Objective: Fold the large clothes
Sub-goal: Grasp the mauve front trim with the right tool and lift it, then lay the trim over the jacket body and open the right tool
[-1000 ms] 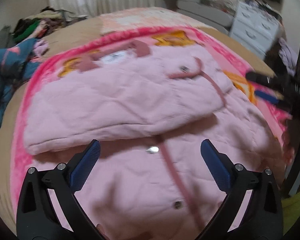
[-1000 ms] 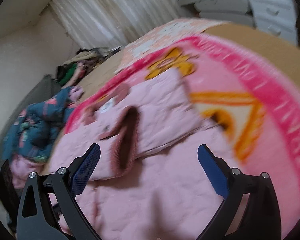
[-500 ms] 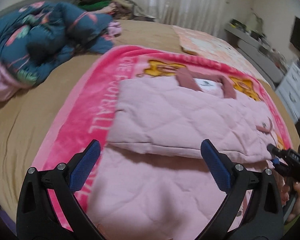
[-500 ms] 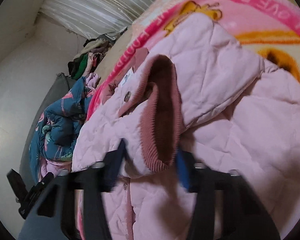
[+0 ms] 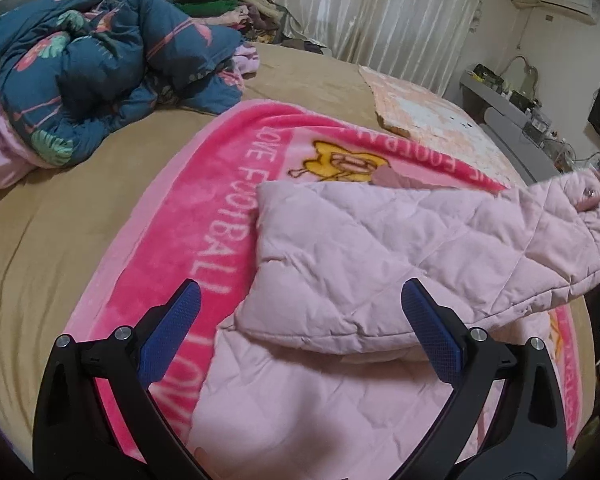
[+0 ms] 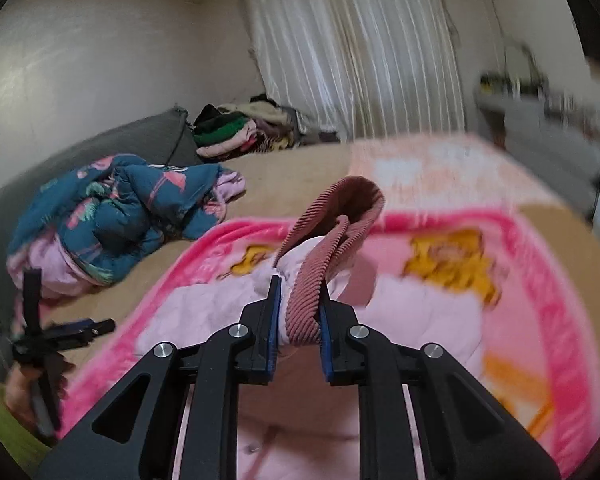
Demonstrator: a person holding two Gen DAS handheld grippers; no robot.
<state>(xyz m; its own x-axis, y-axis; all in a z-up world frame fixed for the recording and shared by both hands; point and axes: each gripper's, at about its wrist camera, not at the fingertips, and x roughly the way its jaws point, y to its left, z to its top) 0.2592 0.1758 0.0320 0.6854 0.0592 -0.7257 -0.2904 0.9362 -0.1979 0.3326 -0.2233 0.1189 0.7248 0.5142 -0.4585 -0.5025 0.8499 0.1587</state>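
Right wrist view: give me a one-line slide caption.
Right gripper shut on the ribbed cuff of a pink quilted jacket above a pink blanket.

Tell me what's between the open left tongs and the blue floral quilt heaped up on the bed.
In the left wrist view, the pink blanket and bare tan sheet lie between the left tongs and the blue floral quilt.

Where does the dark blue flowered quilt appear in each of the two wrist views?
Left wrist: blue quilt lies upper left, on the tan sheet.
Right wrist: blue quilt lies middle left, beyond the pink blanket.
Shared landmark: white curtain at the back.
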